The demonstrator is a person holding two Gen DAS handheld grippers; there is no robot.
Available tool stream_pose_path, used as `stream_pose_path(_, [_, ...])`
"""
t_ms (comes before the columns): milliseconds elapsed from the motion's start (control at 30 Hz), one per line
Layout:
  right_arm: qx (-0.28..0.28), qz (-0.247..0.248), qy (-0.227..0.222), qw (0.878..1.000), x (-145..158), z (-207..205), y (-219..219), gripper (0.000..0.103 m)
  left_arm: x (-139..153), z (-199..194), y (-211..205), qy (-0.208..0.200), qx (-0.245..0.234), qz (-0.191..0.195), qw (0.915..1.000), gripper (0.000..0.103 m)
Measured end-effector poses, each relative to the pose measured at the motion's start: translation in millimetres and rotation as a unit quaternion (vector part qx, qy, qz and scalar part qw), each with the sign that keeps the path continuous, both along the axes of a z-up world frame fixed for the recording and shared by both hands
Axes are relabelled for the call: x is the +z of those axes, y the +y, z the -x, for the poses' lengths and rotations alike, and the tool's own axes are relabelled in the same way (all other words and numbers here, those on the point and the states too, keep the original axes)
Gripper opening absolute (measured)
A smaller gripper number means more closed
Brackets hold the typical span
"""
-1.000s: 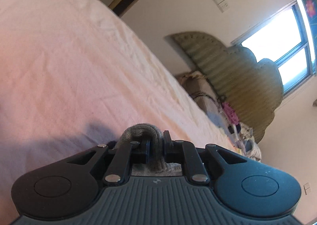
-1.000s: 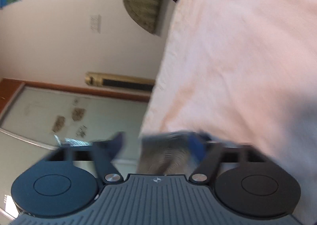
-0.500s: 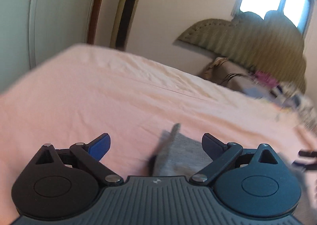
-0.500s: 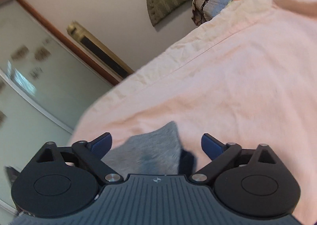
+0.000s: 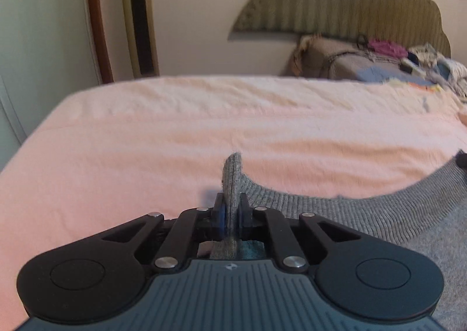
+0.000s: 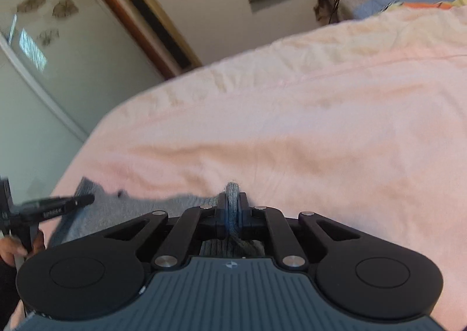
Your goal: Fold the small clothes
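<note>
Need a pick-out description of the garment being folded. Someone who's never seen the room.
Start at the bed with the pale pink sheet. At its near edge lies the grey knit garment, ribbed along its curved hem, pinched by the left gripper and right gripper. It is the only grey item there; other clothes are heaped by the headboard.

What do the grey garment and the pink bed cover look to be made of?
Grey garment: soft knit, probably cotton or wool blend; ribbed rows show along its edge. Pink bed cover: matte woven sheet, likely cotton, going by fine creases and no sheen.

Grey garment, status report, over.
Left gripper and right gripper both shut on grey garment. Ribbed edge slack over pink bedsheet. Nothing obstructing.
</note>
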State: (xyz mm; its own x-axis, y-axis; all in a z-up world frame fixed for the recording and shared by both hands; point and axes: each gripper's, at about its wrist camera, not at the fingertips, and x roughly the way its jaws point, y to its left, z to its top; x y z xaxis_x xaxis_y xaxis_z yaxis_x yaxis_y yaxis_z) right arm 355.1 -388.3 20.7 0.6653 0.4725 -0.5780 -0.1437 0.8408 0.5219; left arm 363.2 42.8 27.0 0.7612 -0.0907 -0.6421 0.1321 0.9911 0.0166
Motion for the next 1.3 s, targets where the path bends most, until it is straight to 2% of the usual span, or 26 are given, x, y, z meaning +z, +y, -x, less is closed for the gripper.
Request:
stream_pose_path(33, [-0.017,-0.006,-0.002,1.0,-2.0,-0.4,-9.5,0.01,-5.3,-4.4,-0.7,0.008,0.005,-0.016,0.9998,0.007])
stream_pose_path(100, [-0.048,0.003,0.027,0.998,-18.7,-6.5,-24.8,0.01,-20.4,-7.8,-8.2,0.029,-0.008,-0.052,0.9982,0.008])
stream_pose_path(167, [-0.041,-0.019,0.048,0.998,-32.7,-5.5,-27.1,0.011,-23.1,3.9,-16.4,0.003,-0.024,-0.084,0.9962,0.009])
stream_pose_path(200, [-0.043,-0.033,0.049,0.997,-33.7,-3.5,-27.3,0.014,-21.5,5.3,-16.6,0.004,-0.025,-0.084,0.9961,0.011])
stream_pose_path(233, [-0.046,-0.04,0.052,0.997,-32.5,-2.8,-27.2,0.024,-18.0,6.2,-12.8,0.006,-0.019,-0.075,0.997,0.014])
stream_pose_path(267, [-0.049,-0.048,0.052,0.996,-30.3,-2.8,-27.5,0.041,-14.5,6.1,-7.9,0.006,-0.008,-0.063,0.998,0.024])
stream_pose_path(300, [-0.054,-0.05,0.047,0.996,-24.5,0.2,-27.1,0.052,-9.3,9.3,-2.8,0.002,0.011,-0.058,0.9983,0.033])
stream_pose_path(333, [-0.062,-0.046,0.034,0.996,-17.1,5.4,-25.3,0.07,-3.0,14.8,0.0,-0.012,0.03,-0.054,0.998,0.033])
stream_pose_path(367, [-0.063,-0.04,0.016,0.997,-8.3,12.5,-21.0,0.074,4.1,25.2,3.3,-0.031,0.033,-0.039,0.9982,0.034])
stream_pose_path(433, [-0.037,-0.016,-0.003,0.999,7.6,25.8,-5.1,0.072,11.2,46.8,4.5,-0.042,0.019,0.013,0.9989,0.045])
stream_pose_path(467, [-0.017,-0.006,-0.014,1.0,12.5,33.1,8.1,0.073,10.4,55.1,-1.2,-0.032,-0.001,0.024,0.9992,0.054])
stream_pose_path(567, [0.047,0.028,-0.004,0.998,9.3,47.5,53.3,0.077,-12.0,65.2,-29.0,0.018,-0.042,-0.034,0.9984,0.057])
stream_pose_path(600, [0.064,0.06,0.002,0.996,3.0,50.1,67.4,0.078,-21.4,68.5,-32.4,0.012,-0.05,-0.062,0.9968,0.065])
stream_pose_path(633, [0.071,0.11,0.007,0.991,-5.4,53.0,77.6,0.079,-25.4,75.2,-29.3,-0.016,-0.049,-0.081,0.9954,0.072])
stream_pose_path(667, [0.067,0.152,-0.004,0.986,-13.1,56.7,79.9,0.076,-27.2,79.5,-23.8,-0.03,-0.049,-0.101,0.9932,0.072])
stream_pose_path(700, [0.061,0.153,-0.017,0.986,-14.5,60.9,74.0,0.076,-26.2,83.7,-18.6,-0.035,-0.053,-0.111,0.9918,0.072])
stream_pose_path(767, [0.045,0.128,-0.011,0.991,-14.3,61.3,63.9,0.073,-24.9,92.3,-11.7,-0.046,-0.057,-0.119,0.9902,0.073])
stream_pose_path(867, [0.04,0.159,-0.003,0.987,-9.0,59.7,73.7,0.073,-13.8,104.3,-10.6,-0.046,-0.017,-0.15,0.9874,0.074])
stream_pose_path(933, [0.015,0.118,0.002,0.993,2.7,69.1,66.5,0.074,-3.3,124.7,-0.4,-0.038,-0.002,-0.119,0.9922,0.074])
stream_pose_path(1000, [0.002,0.06,-0.008,0.998,16.4,94.7,53.0,0.08,5.7,155.8,14.0,-0.044,0.007,-0.061,0.9972,0.075])
stream_pose_path(1033, [-0.007,0.045,-0.016,0.999,22.6,111.1,47.0,0.091,7.4,171.7,22.4,-0.043,0.019,-0.034,0.9983,0.076])
stream_pose_path(1067, [-0.017,0.039,-0.023,0.999,27.2,129.9,40.9,0.1,8.6,186.3,31.5,-0.04,0.036,-0.008,0.9985,0.078])
stream_pose_path(1133, [-0.034,0.04,-0.022,0.998,31.2,167.5,25.2,0.1,8.1,214.6,54.8,-0.025,0.076,0.067,0.9945,0.078])
stream_pose_path(1200, [-0.053,0.006,0.0,0.999,28.2,203.9,3.5,0.1,3.3,242.2,80.9,-0.008,0.114,0.159,0.9806,0.078])
stream_pose_path(1233, [-0.066,-0.022,0.01,0.997,24.8,220.4,-7.4,0.1,-0.6,255.4,94.0,-0.001,0.137,0.216,0.9668,0.078])
stream_pose_path(1300, [-0.094,-0.093,0.041,0.99,13.3,248.3,-27.4,0.1,-17.7,275.4,115.0,0.026,0.177,0.343,0.922,0.079])
